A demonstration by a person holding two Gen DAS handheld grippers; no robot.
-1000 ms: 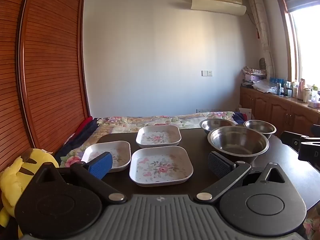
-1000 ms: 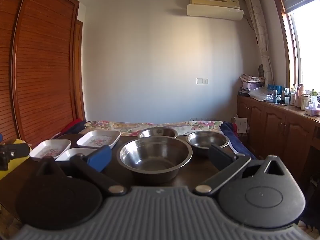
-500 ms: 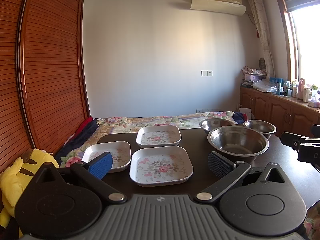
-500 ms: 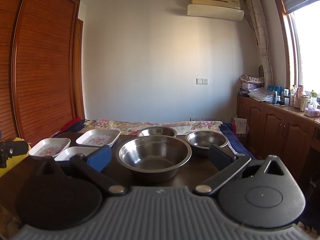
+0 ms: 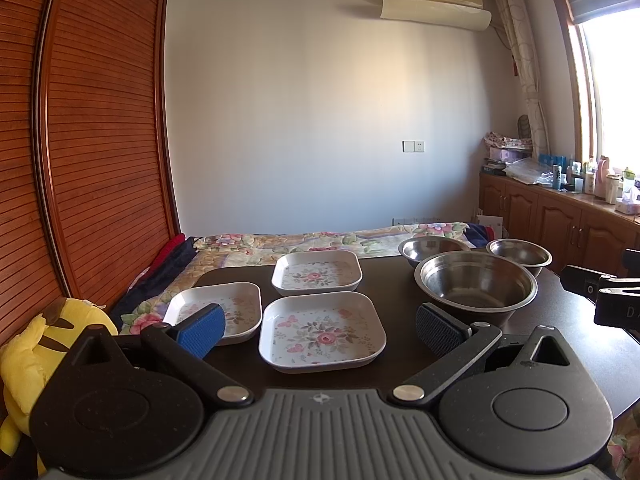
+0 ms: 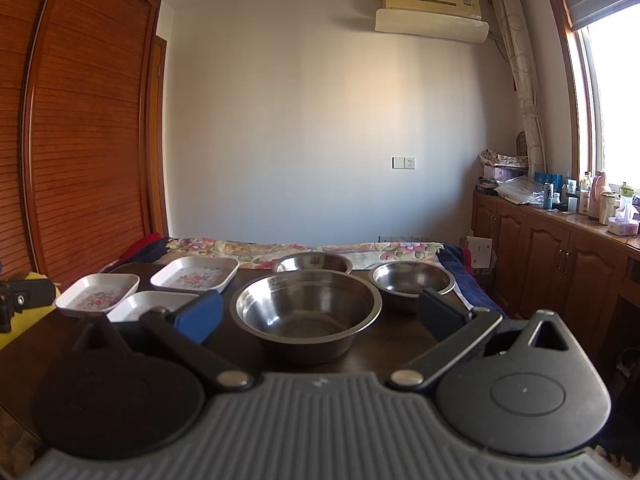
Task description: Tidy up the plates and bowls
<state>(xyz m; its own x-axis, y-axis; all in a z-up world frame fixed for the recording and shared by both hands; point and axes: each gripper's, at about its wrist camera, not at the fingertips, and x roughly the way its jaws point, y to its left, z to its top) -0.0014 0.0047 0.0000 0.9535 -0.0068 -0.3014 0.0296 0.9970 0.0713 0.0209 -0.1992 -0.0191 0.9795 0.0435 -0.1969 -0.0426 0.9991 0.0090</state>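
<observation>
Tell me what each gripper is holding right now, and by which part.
Nothing is held. The left gripper is open over the nearest floral plate, the right gripper open before the large steel bowl; neither touches.

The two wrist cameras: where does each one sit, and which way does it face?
Left wrist: sits behind the open left gripper, facing three floral plates, nearest plate between its fingers; the right gripper's side shows at right.
Right wrist: sits behind the open right gripper, facing the large steel bowl; part of the left gripper shows at left.
Shared: the dark table, all plates and bowls, the bed, the far wall.
</observation>
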